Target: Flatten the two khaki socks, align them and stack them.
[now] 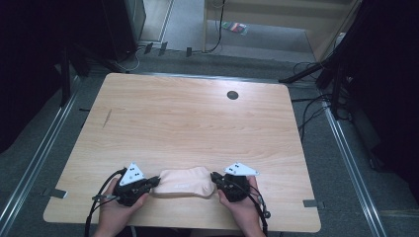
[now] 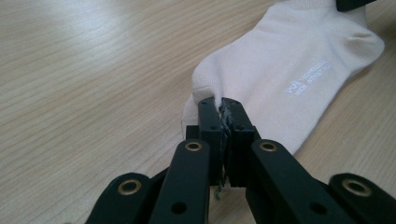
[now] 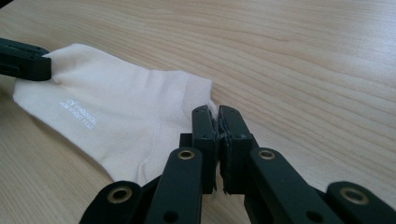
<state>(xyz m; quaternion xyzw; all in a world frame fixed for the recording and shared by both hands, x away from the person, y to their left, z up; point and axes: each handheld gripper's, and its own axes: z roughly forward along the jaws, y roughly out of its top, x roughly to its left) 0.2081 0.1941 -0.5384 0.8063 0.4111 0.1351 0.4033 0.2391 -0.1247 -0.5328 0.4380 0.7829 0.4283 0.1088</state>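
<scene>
A cream short sock [image 1: 182, 181] lies flat near the table's front edge, between the two hands. My left gripper [image 1: 154, 182] is shut on the sock's left end; the left gripper view has the sock [image 2: 289, 74] pinched by my left gripper [image 2: 221, 103] at its edge, white lettering on the fabric. My right gripper [image 1: 214, 176] is shut on the sock's right end; in the right gripper view the sock [image 3: 116, 112] is nipped at its cuff corner by my right gripper [image 3: 214, 112]. The other gripper's black jaw holds the far end at upper left.
The wooden table [image 1: 197, 123] stretches away behind the sock, with a dark round cable hole [image 1: 232, 95] at the back right. Floor rails, cables and dark stands surround the table.
</scene>
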